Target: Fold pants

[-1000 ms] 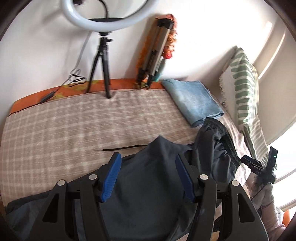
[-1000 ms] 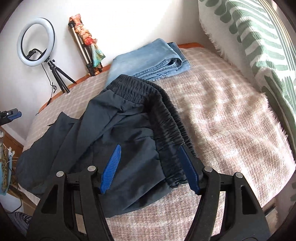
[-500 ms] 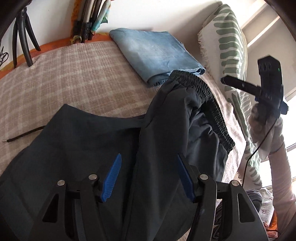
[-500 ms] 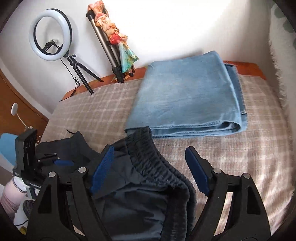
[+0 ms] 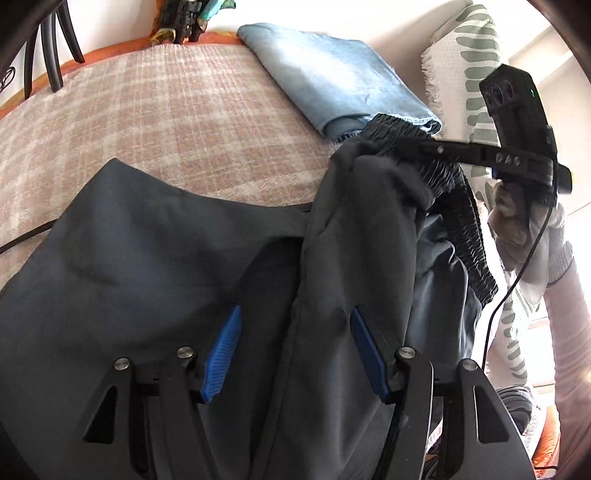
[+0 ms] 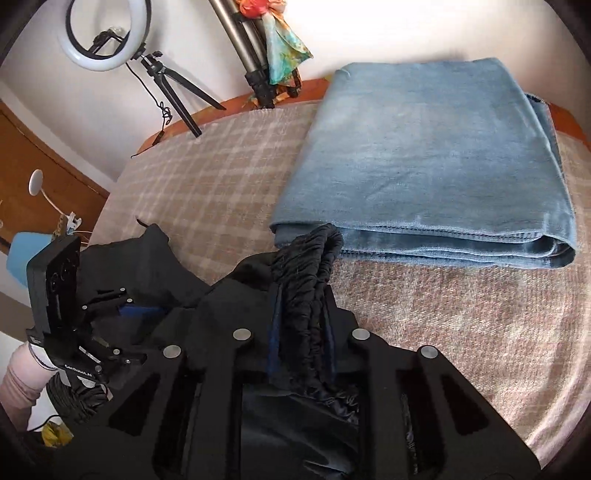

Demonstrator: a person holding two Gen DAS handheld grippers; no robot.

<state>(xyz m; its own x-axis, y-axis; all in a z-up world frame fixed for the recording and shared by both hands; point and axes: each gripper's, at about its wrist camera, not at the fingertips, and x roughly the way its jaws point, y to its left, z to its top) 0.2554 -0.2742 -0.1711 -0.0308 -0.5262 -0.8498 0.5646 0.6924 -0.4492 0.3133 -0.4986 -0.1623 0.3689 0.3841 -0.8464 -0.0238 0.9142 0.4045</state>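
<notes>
Dark grey pants [image 5: 147, 240] lie crumpled on the checked bed cover [image 5: 166, 110]. Their elastic waistband [image 6: 306, 280] is bunched at the far right end, touching the folded jeans. My right gripper [image 6: 303, 295] has its jaws closing, and the pads press on the waistband from both sides. From the left wrist view that gripper [image 5: 406, 144] reaches in from the right, held by a hand in a light sleeve. My left gripper [image 5: 295, 350] hovers open over a raised fold of a pant leg, blue pads apart. It also shows in the right wrist view, the left gripper [image 6: 122, 306] low over the dark cloth.
Folded blue jeans [image 6: 424, 166] lie at the far side of the bed. A ring light on a tripod [image 6: 107, 33] and a second tripod with a colourful cloth [image 6: 258, 66] stand by the wall. A green-patterned pillow [image 5: 476, 55] leans at the right. A black drawstring [image 5: 22, 240] trails left.
My right gripper swung onto the waistband and went from wide open to closed on it. My left gripper sank closer to the pants, its jaws unchanged.
</notes>
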